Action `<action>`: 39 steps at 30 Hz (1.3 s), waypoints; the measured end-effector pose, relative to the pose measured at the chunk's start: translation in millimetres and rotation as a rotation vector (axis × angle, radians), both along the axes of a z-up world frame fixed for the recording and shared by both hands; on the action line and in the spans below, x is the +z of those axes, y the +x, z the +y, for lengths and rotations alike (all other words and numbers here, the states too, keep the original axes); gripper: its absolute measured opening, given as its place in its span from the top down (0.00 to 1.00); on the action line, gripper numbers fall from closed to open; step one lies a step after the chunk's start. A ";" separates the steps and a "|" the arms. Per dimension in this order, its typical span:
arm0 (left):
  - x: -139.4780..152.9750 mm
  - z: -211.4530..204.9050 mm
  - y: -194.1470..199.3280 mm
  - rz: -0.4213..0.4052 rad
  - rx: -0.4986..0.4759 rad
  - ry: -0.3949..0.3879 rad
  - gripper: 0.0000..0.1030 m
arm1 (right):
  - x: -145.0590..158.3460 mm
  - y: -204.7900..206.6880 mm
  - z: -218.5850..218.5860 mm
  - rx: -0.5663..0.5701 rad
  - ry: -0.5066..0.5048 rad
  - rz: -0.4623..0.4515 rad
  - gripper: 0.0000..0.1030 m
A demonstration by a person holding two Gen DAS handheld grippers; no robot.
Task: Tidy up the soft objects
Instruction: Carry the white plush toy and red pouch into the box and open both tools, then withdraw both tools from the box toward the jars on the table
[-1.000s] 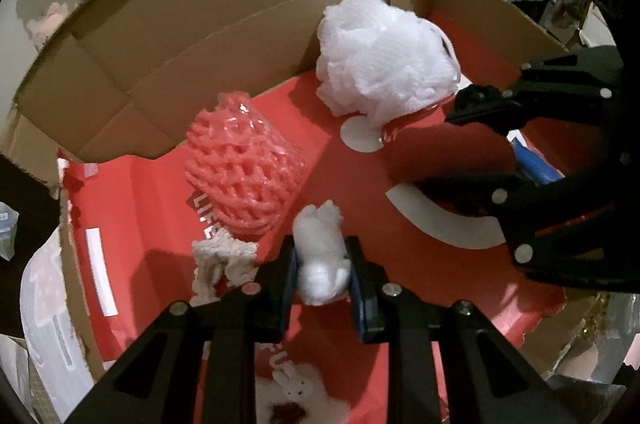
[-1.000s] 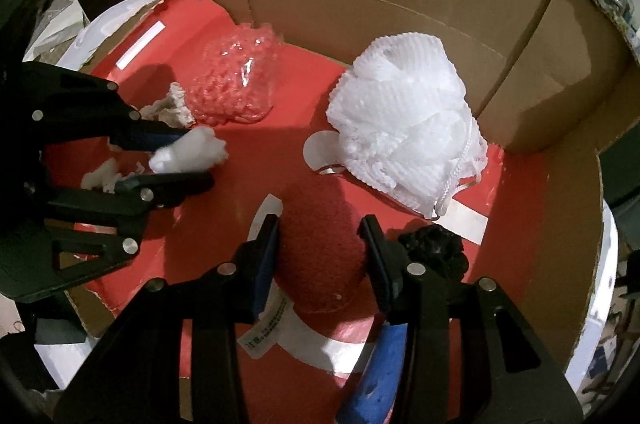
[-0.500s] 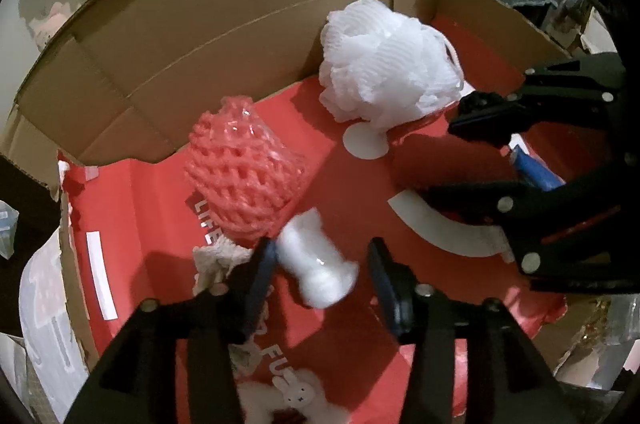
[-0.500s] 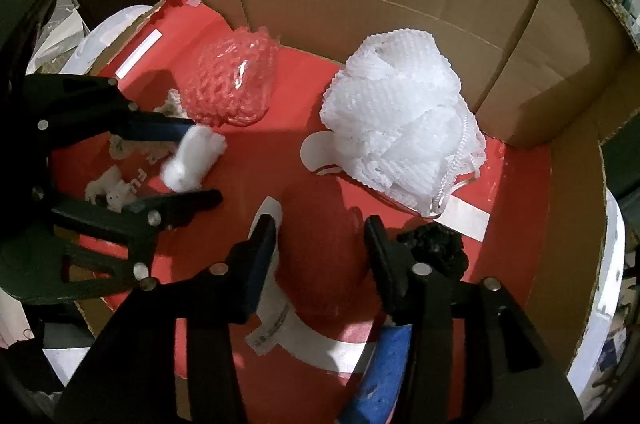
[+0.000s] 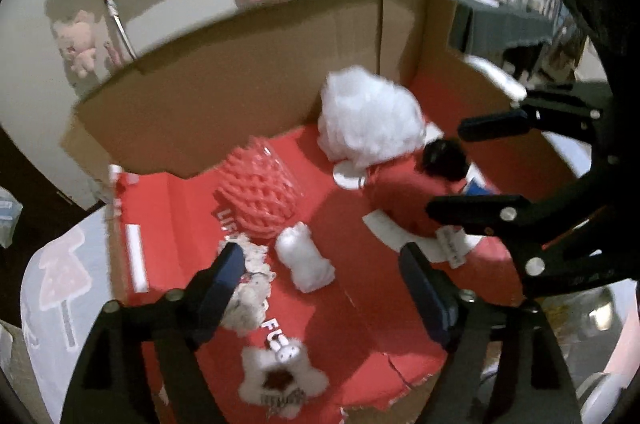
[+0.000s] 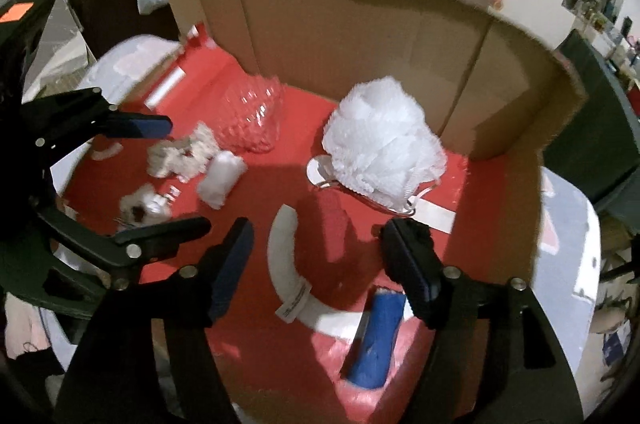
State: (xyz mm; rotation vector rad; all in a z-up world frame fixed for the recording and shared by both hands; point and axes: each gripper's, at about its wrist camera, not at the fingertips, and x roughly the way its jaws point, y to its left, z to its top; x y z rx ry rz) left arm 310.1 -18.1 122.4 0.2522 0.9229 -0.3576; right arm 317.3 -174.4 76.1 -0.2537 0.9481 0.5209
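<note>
Lying loose beside the pink net (image 5: 256,191), the white roll (image 5: 305,259) is judged light and squashy, best pinched across its middle. Both the left tool (image 5: 320,278) and right tool (image 6: 320,260) are seen opening, with nothing gripped.

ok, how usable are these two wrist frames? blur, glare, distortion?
Left wrist: motion-smeared, white mesh ball has lost its texture, strong fisheye bowing. Right wrist: slightly sharper, specular glints on the pink netting, cardboard box rim curved, dark vignette in the corners.
</note>
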 end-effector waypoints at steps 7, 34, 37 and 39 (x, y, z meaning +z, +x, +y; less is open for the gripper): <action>37.5 15.8 -39.8 -0.101 0.054 -0.127 0.08 | 42.5 -42.3 -17.1 -0.046 0.062 -0.098 0.27; 74.5 25.0 -255.6 -0.549 0.136 -0.292 0.00 | 78.5 -277.3 -57.6 -0.142 0.144 -0.538 0.12; 63.9 24.7 -265.6 -0.545 0.142 -0.313 0.00 | 66.7 -289.8 -59.2 -0.160 0.141 -0.557 0.12; 56.7 24.8 -268.8 -0.539 0.146 -0.317 0.00 | 56.5 -294.3 -60.3 -0.172 0.141 -0.556 0.12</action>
